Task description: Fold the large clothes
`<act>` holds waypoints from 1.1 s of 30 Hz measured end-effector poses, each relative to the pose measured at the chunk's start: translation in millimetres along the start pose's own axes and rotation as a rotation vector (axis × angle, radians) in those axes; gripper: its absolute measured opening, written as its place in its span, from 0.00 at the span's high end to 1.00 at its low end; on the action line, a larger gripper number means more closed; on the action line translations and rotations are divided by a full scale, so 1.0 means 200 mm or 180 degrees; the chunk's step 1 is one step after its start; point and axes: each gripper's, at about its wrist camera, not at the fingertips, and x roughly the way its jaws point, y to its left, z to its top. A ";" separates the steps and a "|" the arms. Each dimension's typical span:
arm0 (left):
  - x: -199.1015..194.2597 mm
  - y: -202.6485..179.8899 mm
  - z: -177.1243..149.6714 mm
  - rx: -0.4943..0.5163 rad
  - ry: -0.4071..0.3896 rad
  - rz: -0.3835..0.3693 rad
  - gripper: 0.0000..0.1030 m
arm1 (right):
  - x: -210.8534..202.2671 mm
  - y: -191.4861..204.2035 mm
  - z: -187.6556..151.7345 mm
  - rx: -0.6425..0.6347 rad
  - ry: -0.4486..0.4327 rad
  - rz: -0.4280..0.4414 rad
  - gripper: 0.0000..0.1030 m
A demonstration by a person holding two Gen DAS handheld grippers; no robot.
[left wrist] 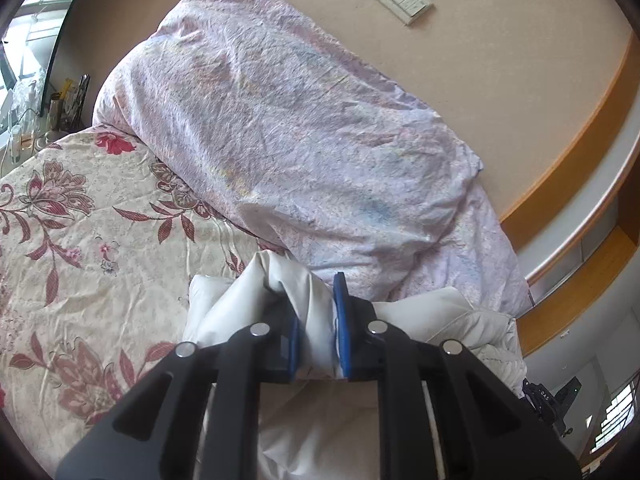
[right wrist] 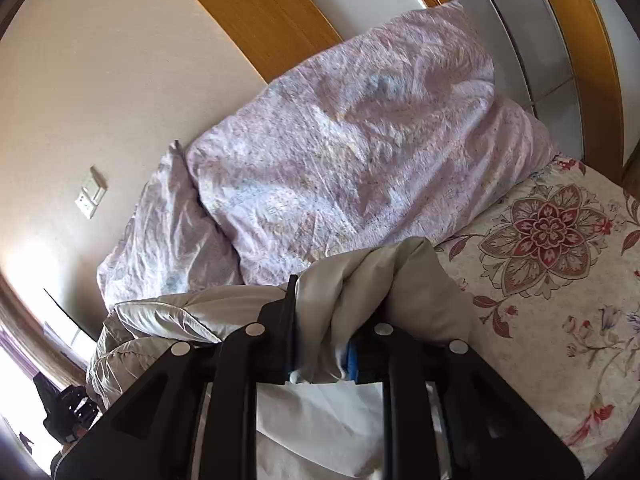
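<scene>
In the left wrist view, my left gripper point(left wrist: 316, 312) is closed on a thick bunch of the white padded garment point(left wrist: 472, 324). The cloth fills the whole gap between the blue pads point(left wrist: 341, 320) and spills out in front of them. The rest of the garment hangs down below the gripper and runs to the right, where I see its quilted part. Under it lies the bed point(left wrist: 80, 240) with a flowered sheet, and behind it a pale lilac duvet point(left wrist: 300, 140) is heaped against the wall point(left wrist: 460, 80). At the lower right edge a dark piece shows; I think it is my other gripper, but I cannot be sure.

In the right wrist view, my right gripper point(right wrist: 324, 320) also holds a bunch of the same white padded garment point(right wrist: 168, 312), which wraps over the fingers so that only a little blue pad point(right wrist: 352, 356) is visible. The garment continues to the left in puffy folds. The flowered bed point(right wrist: 560, 280) is on the right and the lilac duvet point(right wrist: 340, 160) behind.

I judge that I am carrying or stretching the garment between both hands before a fold. To do this well, I should keep both grips firm, pull the two held places apart until the edge between them is straight, keep them level, and lower the cloth on the free part of the bed, away from the duvet. The slippery padded cloth may slide out.
</scene>
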 end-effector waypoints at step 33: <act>0.26 -0.54 -0.47 0.1991 -0.0282 0.0863 0.10 | 0.40 0.59 -0.38 -0.2169 0.0543 -0.0632 0.37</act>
